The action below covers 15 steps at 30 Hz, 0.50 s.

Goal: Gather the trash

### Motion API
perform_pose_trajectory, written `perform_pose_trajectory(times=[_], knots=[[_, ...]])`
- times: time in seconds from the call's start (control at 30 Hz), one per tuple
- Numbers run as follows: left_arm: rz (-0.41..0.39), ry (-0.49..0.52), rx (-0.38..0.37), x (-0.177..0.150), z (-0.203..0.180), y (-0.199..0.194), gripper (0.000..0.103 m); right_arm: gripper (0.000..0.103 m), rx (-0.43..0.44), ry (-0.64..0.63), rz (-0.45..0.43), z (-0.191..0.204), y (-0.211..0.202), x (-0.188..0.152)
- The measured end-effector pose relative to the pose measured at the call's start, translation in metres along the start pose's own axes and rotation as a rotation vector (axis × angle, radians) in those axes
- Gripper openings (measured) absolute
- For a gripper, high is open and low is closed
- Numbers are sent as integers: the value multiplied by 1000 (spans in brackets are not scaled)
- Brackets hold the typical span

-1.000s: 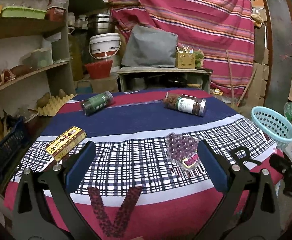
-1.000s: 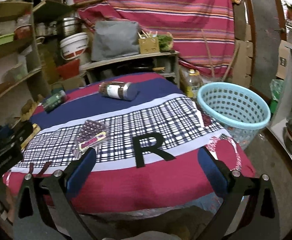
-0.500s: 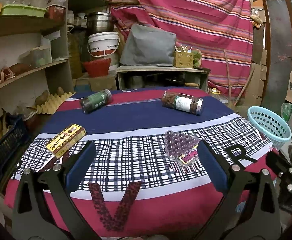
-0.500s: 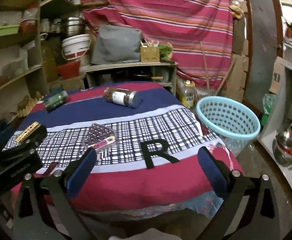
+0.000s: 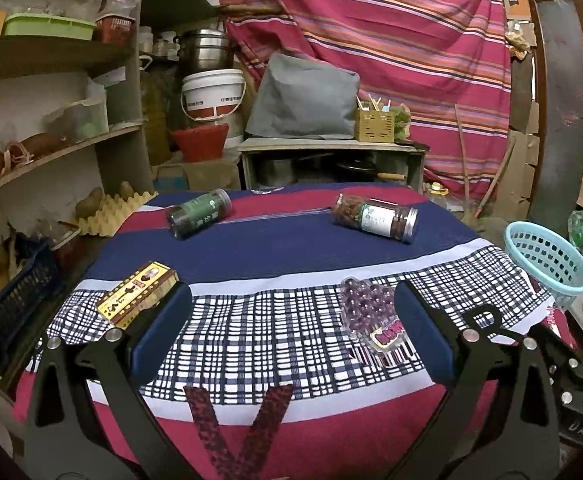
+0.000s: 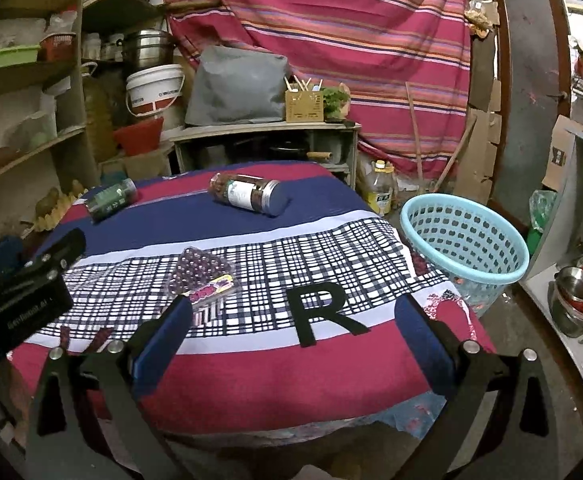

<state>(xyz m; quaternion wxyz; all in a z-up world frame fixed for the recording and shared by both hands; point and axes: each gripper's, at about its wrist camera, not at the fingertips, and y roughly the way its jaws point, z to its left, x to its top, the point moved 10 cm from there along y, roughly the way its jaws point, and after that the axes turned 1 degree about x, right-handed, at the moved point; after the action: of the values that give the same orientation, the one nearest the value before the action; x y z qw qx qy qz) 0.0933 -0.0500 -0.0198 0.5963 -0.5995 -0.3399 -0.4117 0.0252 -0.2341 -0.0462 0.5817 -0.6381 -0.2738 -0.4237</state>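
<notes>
Lying on the cloth (image 5: 275,256): two jars (image 5: 374,218), one box (image 5: 137,294), one blister pack (image 5: 371,314).

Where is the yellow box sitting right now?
In the left wrist view the yellow box lies on the checked band at the table's left edge, just beyond the left gripper, nearer than the green jar.

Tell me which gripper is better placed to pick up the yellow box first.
Left. The yellow box lies just ahead of the open left gripper, beside its left finger. The right gripper, also open, faces the R mark near the blue basket.
</notes>
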Motion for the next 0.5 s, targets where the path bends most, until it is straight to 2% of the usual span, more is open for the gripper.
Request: perform_pose_trajectory(times=[0.5], knots=[[2, 6, 7, 1, 2, 3, 98, 99, -15, -19, -19, 2, 5, 6]])
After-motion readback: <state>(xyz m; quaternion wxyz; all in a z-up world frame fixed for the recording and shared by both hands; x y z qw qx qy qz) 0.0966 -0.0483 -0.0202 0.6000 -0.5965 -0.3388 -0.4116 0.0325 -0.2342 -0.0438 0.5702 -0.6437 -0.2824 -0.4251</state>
